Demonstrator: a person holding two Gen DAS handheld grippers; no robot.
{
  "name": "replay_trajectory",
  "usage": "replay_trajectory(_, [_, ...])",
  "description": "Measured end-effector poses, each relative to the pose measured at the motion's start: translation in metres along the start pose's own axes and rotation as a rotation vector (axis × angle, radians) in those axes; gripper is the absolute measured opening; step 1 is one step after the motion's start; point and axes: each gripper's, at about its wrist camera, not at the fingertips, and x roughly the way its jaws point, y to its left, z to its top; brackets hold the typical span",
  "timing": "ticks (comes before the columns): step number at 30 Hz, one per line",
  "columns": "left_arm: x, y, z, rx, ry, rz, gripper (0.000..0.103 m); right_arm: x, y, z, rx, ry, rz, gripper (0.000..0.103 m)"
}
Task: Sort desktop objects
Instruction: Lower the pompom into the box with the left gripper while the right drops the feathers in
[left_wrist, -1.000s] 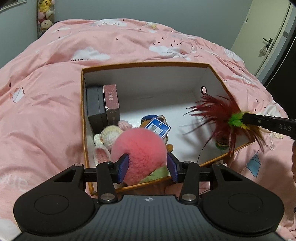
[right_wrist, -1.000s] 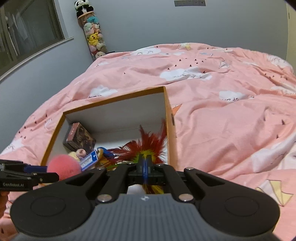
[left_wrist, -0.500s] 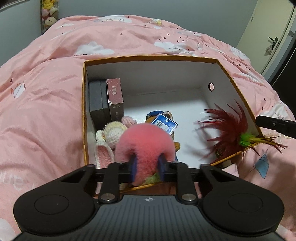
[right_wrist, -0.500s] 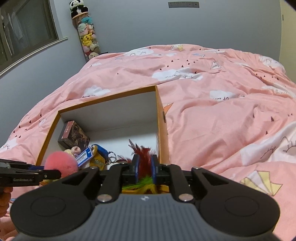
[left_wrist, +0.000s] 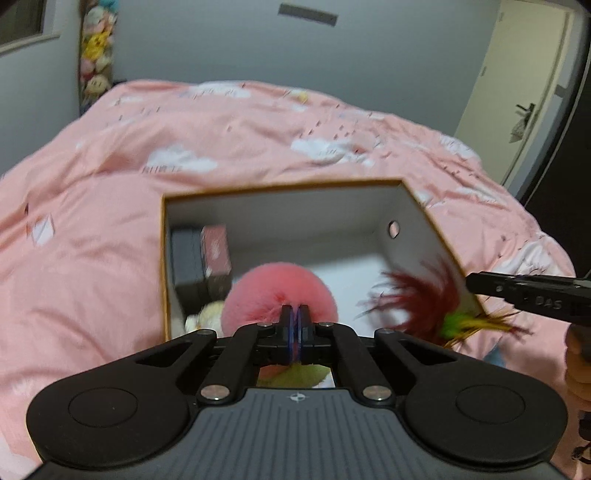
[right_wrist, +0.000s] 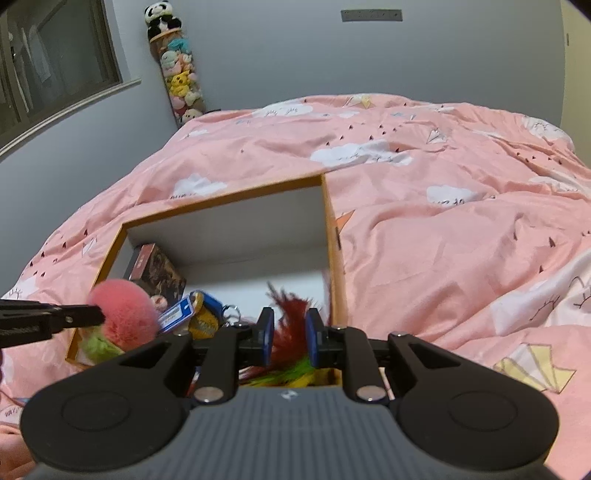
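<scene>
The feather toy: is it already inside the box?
Partly: the feather toy lies over the box edge, between the opening fingers of the right gripper.

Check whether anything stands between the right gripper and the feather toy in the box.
Nothing visible does. The feather toy sits between the opening jaws of the right gripper, by the right wall of the box.

Left gripper (left_wrist: 294, 314) closed on pompom (left_wrist: 275, 291); right gripper (right_wrist: 289, 326) opening.

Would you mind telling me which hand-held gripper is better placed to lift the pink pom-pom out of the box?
Left. The left hand-held gripper is already shut on the pink pom-pom, while the right hand-held gripper is opening around the feather toy at the box wall.
</scene>
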Motion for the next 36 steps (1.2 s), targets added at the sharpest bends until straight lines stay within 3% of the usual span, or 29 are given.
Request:
replay_trajectory(11, [0.01, -0.042, 0.045, 0.104, -0.06, -0.081, 0.001, -0.013, -0.031, 0.013, 0.062, -0.089, -0.048, 0.02])
replay_trajectory(16, [0.041, -0.054, 0.048, 0.11, 0.01, -0.112, 0.001, -0.006, -0.045, 0.007, 0.093, -0.073, -0.054, 0.02])
replay_trajectory(25, [0.082, -0.058, 0.018, 0.102, 0.179, -0.116, 0.001, 0.011, -0.054, -0.002, 0.119, -0.039, -0.032, 0.02])
replay_trajectory(33, [0.086, -0.057, 0.001, 0.109, 0.238, -0.116, 0.0, 0.018, -0.053, -0.005, 0.121, -0.021, -0.019, 0.02])
replay_trajectory(36, [0.083, -0.056, -0.001, 0.105, 0.224, -0.089, 0.0, 0.016, -0.048, -0.005, 0.108, -0.022, -0.009, 0.02])
